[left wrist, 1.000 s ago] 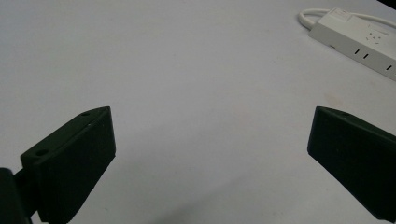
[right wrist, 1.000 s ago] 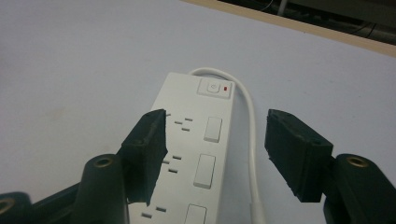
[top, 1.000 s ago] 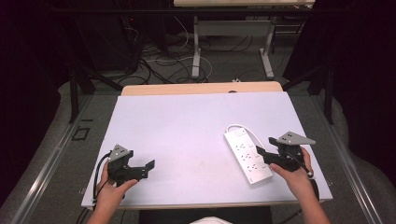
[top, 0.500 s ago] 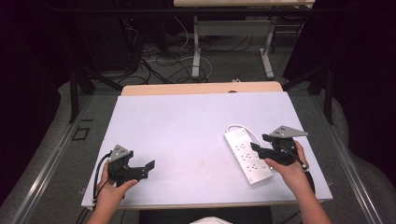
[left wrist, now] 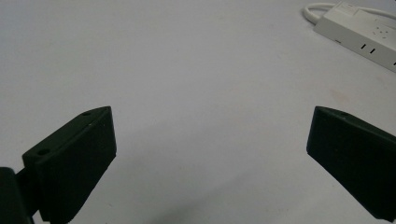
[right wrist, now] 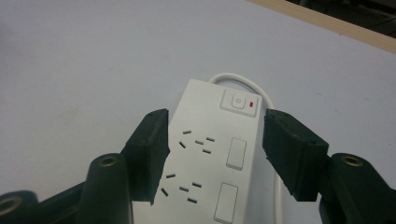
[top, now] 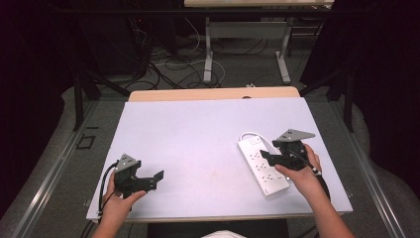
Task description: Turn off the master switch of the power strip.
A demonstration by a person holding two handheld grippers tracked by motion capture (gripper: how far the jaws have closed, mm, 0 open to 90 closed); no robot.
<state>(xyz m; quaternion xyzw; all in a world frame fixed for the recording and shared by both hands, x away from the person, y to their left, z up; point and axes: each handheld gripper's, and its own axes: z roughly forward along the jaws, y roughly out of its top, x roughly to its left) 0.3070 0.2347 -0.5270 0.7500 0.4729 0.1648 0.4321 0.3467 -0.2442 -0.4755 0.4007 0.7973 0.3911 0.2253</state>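
Clearly the right gripper point(right wrist: 212, 154) straddles the strip point(right wrist: 219, 154), which lies flat on the counter point(top: 198, 129) between its released fingers point(right wrist: 149, 149), lined up for a sideways grasp; left gripper point(left wrist: 210, 158) waits spread, empty.

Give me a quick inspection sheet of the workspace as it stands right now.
Surface: white tabletop, bare apart from one item; a faint stain near the middle.
Job's things: white power strip lying flat on the right half, switch end away from the person.
Clutter: nothing seen.
Grippers: right tool above the strip, jaws apart on either side of it, pads not touching. Left tool open over bare table at front left.
Cables: strip's white cord loops at its far end; black cable trails from left tool.
Surroundings: dark floor, loose cables, table legs behind.
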